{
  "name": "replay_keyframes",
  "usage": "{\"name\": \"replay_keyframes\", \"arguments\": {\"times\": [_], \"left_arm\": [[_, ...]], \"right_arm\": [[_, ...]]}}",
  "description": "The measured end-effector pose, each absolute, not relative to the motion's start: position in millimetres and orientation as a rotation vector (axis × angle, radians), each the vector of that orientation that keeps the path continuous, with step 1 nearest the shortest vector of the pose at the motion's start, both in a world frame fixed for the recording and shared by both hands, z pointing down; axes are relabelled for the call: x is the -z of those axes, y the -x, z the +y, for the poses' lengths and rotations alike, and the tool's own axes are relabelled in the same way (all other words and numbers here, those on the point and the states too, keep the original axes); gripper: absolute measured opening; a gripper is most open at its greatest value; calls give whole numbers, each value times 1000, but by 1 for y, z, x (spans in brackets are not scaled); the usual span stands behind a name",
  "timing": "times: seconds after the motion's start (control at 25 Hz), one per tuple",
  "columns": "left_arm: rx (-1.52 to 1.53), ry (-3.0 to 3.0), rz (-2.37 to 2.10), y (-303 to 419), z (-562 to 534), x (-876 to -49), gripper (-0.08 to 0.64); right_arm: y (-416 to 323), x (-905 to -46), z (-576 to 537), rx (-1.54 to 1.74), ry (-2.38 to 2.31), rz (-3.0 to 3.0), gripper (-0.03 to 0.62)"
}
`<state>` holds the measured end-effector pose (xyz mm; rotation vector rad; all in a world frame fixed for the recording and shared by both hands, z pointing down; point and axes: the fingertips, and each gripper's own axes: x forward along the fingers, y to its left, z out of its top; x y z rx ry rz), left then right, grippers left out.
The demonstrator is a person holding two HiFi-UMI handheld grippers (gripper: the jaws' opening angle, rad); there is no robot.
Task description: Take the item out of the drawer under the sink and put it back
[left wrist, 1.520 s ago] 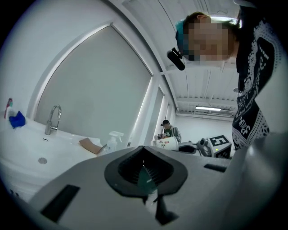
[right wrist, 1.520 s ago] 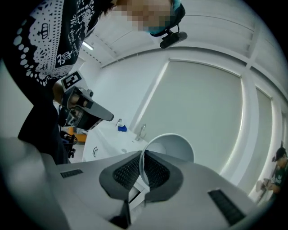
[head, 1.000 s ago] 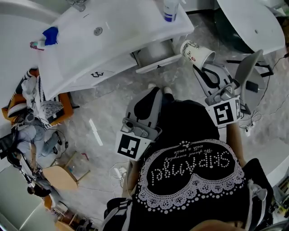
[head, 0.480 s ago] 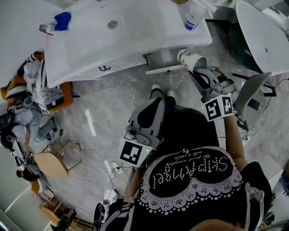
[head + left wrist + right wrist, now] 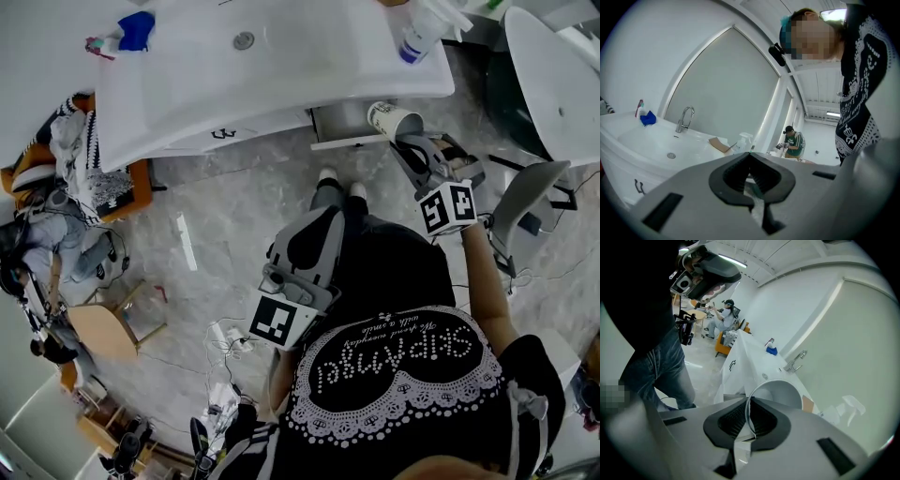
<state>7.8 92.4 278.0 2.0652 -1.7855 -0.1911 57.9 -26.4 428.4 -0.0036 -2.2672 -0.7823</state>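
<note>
My right gripper [image 5: 405,141] clenched on paper cup [image 5: 389,119], rim wall pinched between pads, one pad inside, one outside. Thin wall needs that grip.

Cup in air, tipped sideways, just at front of open drawer [image 5: 342,120] under sink [image 5: 281,56].

My left gripper [image 5: 317,208] closed on nothing, parked low near body, I judge to keep clear.

Drawer interior mostly hidden beneath sink edge; contents unreadable.
</note>
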Motion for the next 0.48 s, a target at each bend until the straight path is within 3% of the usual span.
{"name": "replay_keyframes", "arguments": {"times": [0.48], "left_arm": [[161,-2059,-1771,-8,104,-281,5]], "right_arm": [[-53,-489,-31,767,84,-2182,25]]}}
